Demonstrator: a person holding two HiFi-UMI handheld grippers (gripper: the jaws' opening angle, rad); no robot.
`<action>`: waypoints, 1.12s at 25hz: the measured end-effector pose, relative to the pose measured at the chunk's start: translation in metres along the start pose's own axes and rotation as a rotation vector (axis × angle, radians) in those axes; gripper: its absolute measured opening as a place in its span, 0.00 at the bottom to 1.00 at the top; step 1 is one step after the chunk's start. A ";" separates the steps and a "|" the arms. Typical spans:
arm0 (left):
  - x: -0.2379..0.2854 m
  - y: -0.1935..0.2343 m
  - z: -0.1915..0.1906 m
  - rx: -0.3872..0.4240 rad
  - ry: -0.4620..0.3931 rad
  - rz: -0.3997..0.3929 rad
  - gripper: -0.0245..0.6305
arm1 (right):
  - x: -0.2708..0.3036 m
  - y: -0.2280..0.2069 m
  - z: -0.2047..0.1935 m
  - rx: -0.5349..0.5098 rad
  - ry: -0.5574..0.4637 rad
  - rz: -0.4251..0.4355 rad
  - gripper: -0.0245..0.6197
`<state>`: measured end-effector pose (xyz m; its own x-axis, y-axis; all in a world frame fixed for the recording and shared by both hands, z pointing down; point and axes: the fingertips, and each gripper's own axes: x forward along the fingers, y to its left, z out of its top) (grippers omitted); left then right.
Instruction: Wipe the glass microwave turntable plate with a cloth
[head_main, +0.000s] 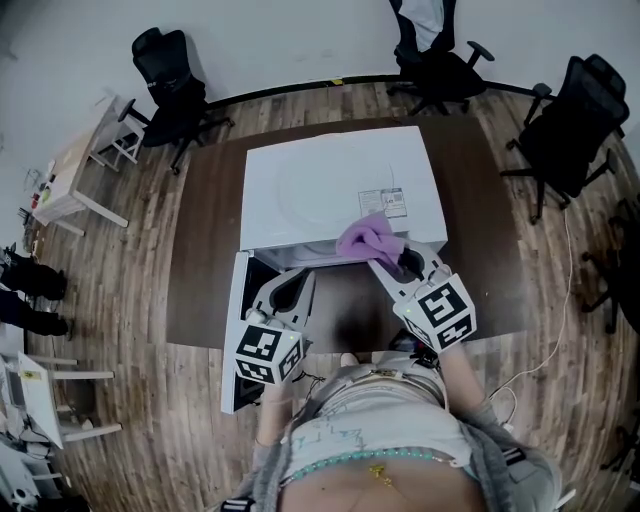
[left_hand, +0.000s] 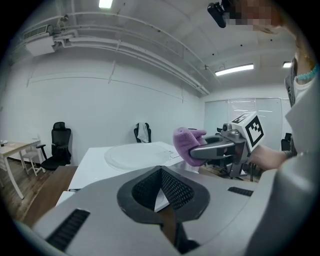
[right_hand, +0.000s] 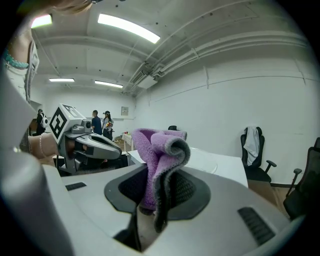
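The clear glass turntable plate lies flat on top of the white microwave; in the left gripper view the plate is a faint disc ahead of the jaws. My right gripper is shut on a folded purple cloth, held over the microwave's front right corner, just short of the plate. In the right gripper view the cloth stands up out of the gripper. My left gripper hovers at the microwave's front left, shut and empty; its jaws meet with nothing between them.
The microwave stands on a dark brown table, its door swung open toward me at the left. Black office chairs ring the table, and a light desk is at far left. Two people stand far off.
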<state>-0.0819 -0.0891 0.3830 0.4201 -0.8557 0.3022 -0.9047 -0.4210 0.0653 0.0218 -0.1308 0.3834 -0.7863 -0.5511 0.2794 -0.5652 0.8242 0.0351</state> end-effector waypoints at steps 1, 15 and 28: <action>0.003 -0.002 0.002 0.005 -0.002 -0.001 0.04 | -0.002 -0.003 0.001 -0.004 -0.003 -0.001 0.20; 0.027 0.009 0.087 0.202 -0.057 0.011 0.04 | -0.003 -0.052 0.065 -0.079 -0.086 0.019 0.20; 0.045 0.033 0.123 0.421 -0.109 -0.020 0.04 | 0.012 -0.069 0.050 -0.061 -0.068 -0.065 0.20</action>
<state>-0.0837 -0.1787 0.2818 0.4630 -0.8632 0.2012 -0.7975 -0.5048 -0.3305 0.0390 -0.2006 0.3363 -0.7647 -0.6097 0.2087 -0.6012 0.7916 0.1097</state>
